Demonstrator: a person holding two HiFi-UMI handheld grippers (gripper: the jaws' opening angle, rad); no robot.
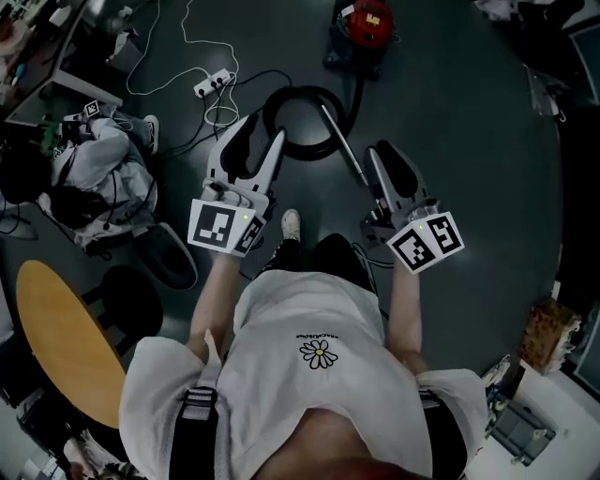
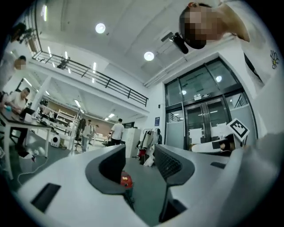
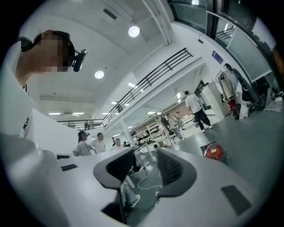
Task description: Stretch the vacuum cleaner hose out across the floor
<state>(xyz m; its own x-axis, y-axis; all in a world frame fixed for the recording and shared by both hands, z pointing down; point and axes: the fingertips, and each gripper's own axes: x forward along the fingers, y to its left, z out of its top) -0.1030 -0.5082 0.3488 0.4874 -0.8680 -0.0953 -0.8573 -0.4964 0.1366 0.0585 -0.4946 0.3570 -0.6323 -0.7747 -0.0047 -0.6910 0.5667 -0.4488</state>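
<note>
Closest to the head camera is the person's white shirt (image 1: 309,366), with both forearms reaching forward over a dark grey floor (image 1: 469,112). Far left: the edge of a round wooden counter (image 1: 56,337), and above it a heap of pale clothing (image 1: 98,173) lying on the floor. Further right, a white power strip (image 1: 214,84) with a thin white cable (image 1: 202,37) looping away from it sits just left of the work area.

Left tool (image 1: 262,141): held level, jaws apart, released, nothing between them. The left gripper view shows only bare floor and the distant red machine through the gap. Its tips lie just beside the black hose (image 1: 305,117); contact cannot be confirmed.

The hose is coiled in one tight loop on the floor, ahead of and between the two tools. One end runs up to the red vacuum cleaner (image 1: 367,23) at the top of the head view. A metal wand (image 1: 342,145) runs from the loop down toward the right tool (image 1: 387,155) and ends just beside its tip. One white shoe (image 1: 292,223) stands between the tools, on the near side of the loop.

Right tool: level, jaws narrowly apart, released, gripping nothing. Floor and white cable show through its gap. Far right, a brown box (image 1: 548,333) sits well apart from the hose
</note>
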